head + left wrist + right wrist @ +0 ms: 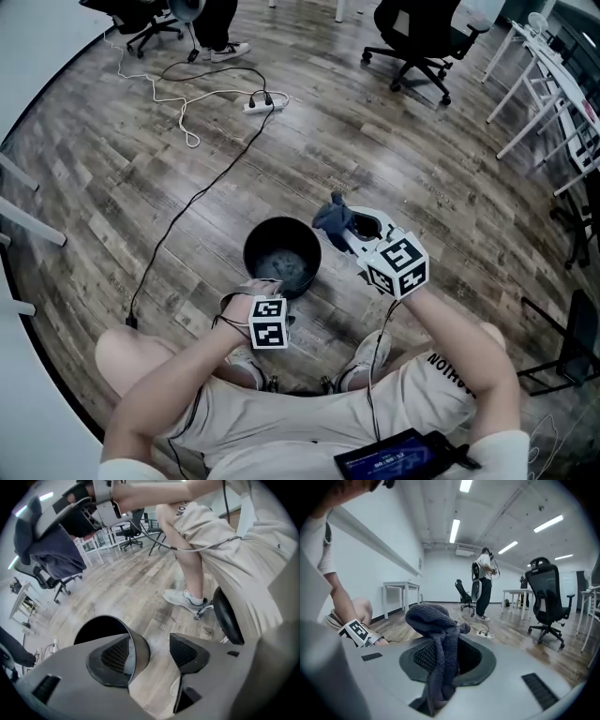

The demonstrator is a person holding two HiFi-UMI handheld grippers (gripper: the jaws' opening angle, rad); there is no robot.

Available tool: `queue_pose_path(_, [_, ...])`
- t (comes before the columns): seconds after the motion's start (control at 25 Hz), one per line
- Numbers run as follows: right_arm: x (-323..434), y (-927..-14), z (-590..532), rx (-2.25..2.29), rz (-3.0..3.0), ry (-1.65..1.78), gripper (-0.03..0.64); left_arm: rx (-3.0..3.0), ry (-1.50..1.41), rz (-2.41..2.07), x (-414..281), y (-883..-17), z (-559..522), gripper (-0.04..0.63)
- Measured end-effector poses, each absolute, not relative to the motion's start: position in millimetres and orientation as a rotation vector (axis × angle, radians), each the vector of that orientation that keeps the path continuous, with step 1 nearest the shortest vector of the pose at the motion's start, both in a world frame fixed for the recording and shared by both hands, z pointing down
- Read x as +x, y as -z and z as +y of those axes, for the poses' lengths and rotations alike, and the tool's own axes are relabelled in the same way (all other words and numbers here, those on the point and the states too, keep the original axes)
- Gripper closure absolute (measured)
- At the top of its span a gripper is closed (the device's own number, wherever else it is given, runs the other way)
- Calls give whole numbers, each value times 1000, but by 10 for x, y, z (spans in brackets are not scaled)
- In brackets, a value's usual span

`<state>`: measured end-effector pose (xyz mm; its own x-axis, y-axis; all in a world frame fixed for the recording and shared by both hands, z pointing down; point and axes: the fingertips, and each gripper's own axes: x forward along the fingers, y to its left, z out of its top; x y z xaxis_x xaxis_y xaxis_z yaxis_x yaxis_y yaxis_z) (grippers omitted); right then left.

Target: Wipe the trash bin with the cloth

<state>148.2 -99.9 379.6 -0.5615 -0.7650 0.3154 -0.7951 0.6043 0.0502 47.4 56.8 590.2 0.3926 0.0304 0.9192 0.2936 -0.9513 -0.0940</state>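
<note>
Black bin [281, 258] stands upright on the wood floor [394, 141], just ahead of my knees. My left tongs [265, 285] are at its near rim, jaws wide apart. The bin wall runs between them, close by the left pad, not squeezed. My right tongs [343, 227] are closed on the grey cloth [330, 217], up beside the bin's right edge. The cloth droops over the jaws.
</note>
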Motion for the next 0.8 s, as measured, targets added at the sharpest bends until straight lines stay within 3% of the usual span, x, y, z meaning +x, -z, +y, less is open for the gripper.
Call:
queue_pose_path(0.2, [1480,-3167,-739,1372,-2627,-2,541,-2639,1164,49,590,-4880,153,333])
queue_pose_path(0.44, [1564,-2635,-428,1477,-2746,17,541,-2852,605,465,210,-3497,-558,344])
queue_pose_path(0.64, [1441,-2727,-273,1440,-2739,53,541,-3006,255,702,-261,-3052,-805,433])
queue_pose_path(0.76, [1274,-3019,-278,1334,-2720,-17,541,-3103,180,783,-300,-3220,-875,576])
queue_pose_path(0.8, [1220,-3114,-288,1301,-2712,-39,541,-3135,201,789,-271,-3324,-883,586])
